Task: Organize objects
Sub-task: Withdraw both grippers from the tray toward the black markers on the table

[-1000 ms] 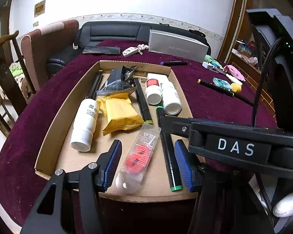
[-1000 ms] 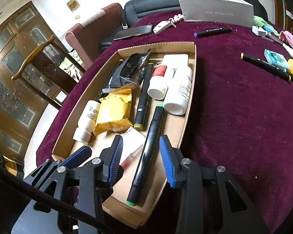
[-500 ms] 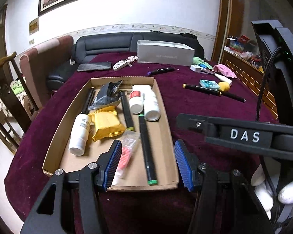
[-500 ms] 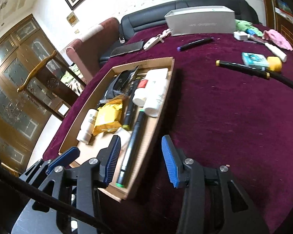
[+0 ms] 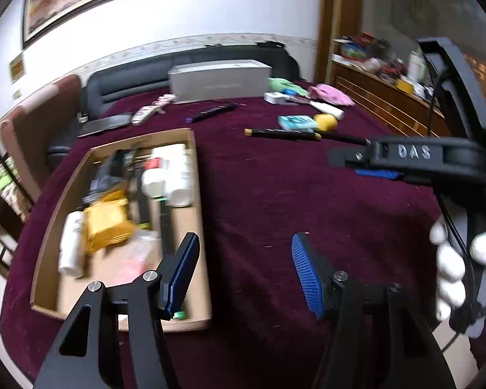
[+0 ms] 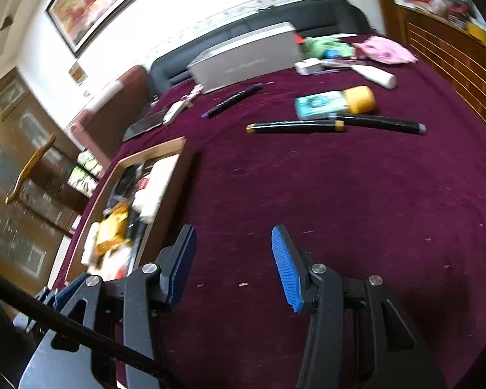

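Observation:
A cardboard tray (image 5: pixel 201 227) (image 6: pixel 173 191) on the maroon table holds white bottles (image 5: pixel 178 175), a yellow packet (image 5: pixel 108 220), black markers and a clear pouch. My left gripper (image 5: pixel 244 253) is open and empty above the tray's right edge. My right gripper (image 6: pixel 233 243) is open and empty over bare cloth right of the tray. Two black markers (image 6: pixel 295 127) (image 6: pixel 382 123), a teal pack (image 6: pixel 319 103), a yellow object (image 6: pixel 359 99) and a purple-tipped pen (image 6: pixel 233 100) lie loose further back.
A grey box (image 6: pixel 246 56) stands at the table's back. A phone (image 6: pixel 144 124), keys (image 6: pixel 181 105), a white tube (image 6: pixel 374 74), pink cloth (image 6: pixel 385 50) and green items (image 6: pixel 324 45) lie near it. Chairs and a sofa surround the table; a wooden cabinet (image 6: pixel 453 61) is right.
Both grippers have pulled back from the tray and swung right, towards the loose items on the cloth. Both stay open. The tray's contents have not moved.

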Tool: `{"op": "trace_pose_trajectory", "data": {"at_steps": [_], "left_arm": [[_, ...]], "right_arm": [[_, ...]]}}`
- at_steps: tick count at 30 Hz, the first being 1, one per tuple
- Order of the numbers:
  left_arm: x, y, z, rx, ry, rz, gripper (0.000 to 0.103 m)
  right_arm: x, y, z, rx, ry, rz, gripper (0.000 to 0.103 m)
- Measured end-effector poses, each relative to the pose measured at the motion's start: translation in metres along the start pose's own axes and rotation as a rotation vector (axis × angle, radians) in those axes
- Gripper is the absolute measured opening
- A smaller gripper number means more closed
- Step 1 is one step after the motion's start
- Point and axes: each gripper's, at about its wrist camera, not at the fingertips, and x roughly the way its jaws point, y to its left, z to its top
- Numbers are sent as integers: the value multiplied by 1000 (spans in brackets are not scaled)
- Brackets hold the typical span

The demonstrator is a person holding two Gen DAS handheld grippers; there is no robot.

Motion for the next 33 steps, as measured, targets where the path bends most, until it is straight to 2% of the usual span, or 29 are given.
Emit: {"op": "trace_pose_trajectory", "data": {"at_steps": [3,6,10,17,20,25,27,33], "left_arm": [[15,-14,2,29,25,-31,53],[42,-26,5,46,84,-76,53],[64,-35,8,56,106,-95,53],[94,-21,11,-44,171,-151,53],[94,-14,9,-82,166,-186,55],[96,-22,10,-43,177,-212,72],[96,-25,10,-32,181,-218,76],[96,-19,11,-62,175,-251,77]], "right_arm": [[-3,-21,5,40,-13,-25,47],[-6,-38,11,66,-19,-50,47],[-10,-55,20,76,-29,-93,47],[-1,-77,43,73,-28,-156,49],[13,-87,54,102,-14,-140,48],[37,-100,76,171,6,-88,48],[47,-99,88,175,6,-75,48],[88,-85,123,171,77,19,49]]}}
